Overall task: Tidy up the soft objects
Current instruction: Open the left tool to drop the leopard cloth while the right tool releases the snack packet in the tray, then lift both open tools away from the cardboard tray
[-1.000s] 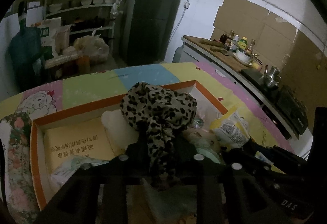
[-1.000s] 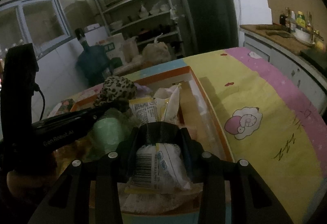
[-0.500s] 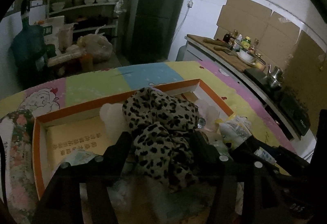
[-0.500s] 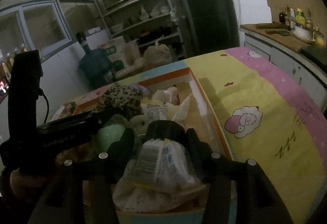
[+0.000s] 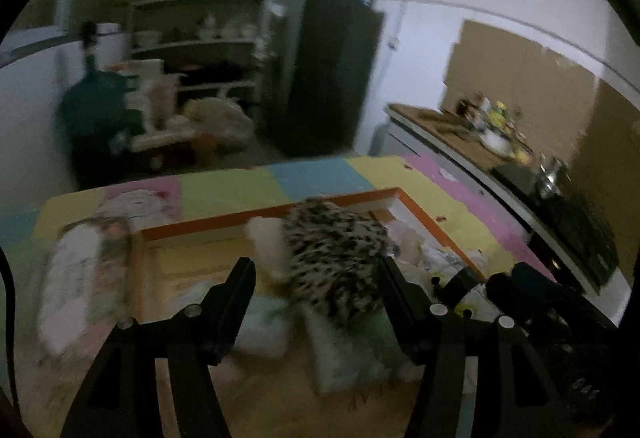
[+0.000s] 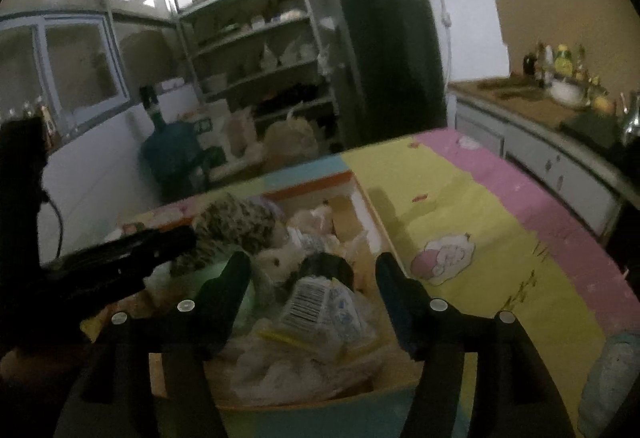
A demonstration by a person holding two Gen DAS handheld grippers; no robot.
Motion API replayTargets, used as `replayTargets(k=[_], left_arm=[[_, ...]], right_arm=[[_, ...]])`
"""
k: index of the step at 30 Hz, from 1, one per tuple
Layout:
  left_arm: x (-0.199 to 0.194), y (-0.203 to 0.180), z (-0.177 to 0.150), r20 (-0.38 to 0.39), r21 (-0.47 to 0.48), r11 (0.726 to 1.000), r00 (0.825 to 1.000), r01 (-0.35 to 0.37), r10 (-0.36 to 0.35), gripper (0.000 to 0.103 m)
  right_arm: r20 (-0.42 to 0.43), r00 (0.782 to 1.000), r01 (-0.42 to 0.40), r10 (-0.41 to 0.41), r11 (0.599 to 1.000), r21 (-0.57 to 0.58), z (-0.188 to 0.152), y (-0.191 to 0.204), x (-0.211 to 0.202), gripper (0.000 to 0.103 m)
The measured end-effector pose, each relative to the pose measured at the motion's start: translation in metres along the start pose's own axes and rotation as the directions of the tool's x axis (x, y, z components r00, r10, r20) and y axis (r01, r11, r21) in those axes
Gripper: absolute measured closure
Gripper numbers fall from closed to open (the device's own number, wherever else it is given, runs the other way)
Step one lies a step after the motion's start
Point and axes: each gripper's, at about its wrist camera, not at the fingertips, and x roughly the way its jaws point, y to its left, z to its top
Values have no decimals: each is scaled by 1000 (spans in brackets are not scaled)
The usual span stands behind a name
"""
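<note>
An orange-rimmed cardboard box [image 5: 424, 216] lies on the table and holds soft things. A leopard-print cloth [image 5: 336, 254] lies in it, in front of my left gripper [image 5: 316, 278], which is open and empty above the box. In the right wrist view my right gripper [image 6: 314, 274] is open above a clear plastic packet with a barcode [image 6: 320, 304], which lies in the box [image 6: 372, 206]. The leopard cloth [image 6: 232, 226] and a white plush toy [image 6: 280, 262] lie further in. The left gripper's body [image 6: 100, 262] shows at the left.
A floral fabric item [image 5: 80, 278] lies on the table left of the box. The tablecloth [image 6: 480, 222] is patchwork yellow, pink and blue. A pale blue item [image 6: 612, 378] sits at the table's right front. Shelves, a dark fridge and a kitchen counter stand behind.
Both grippers opened and pulled back. The left let go of the leopard cloth and the right let go of the barcode packet; both now lie in the box.
</note>
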Motion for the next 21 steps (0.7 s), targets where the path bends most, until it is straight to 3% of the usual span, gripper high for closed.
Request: replayTargets(k=[4, 7, 17, 21], left_arm=[[-39, 17, -14, 47, -48, 995, 995, -88, 90, 41], [-73, 34, -26, 74, -82, 981, 980, -177, 183, 41], [-154, 77, -61, 108, -130, 950, 948, -285, 299, 41], [-179, 84, -72, 137, -141, 923, 917, -358, 376, 41]], right_arm=[[71, 997, -13, 16, 999, -34, -2, 27, -23, 34], [108, 993, -29, 37, 997, -75, -9, 58, -40, 33], [119, 988, -80, 97, 986, -145, -46, 143, -80, 33], [131, 986, -85, 107, 983, -163, -54, 161, -95, 33]])
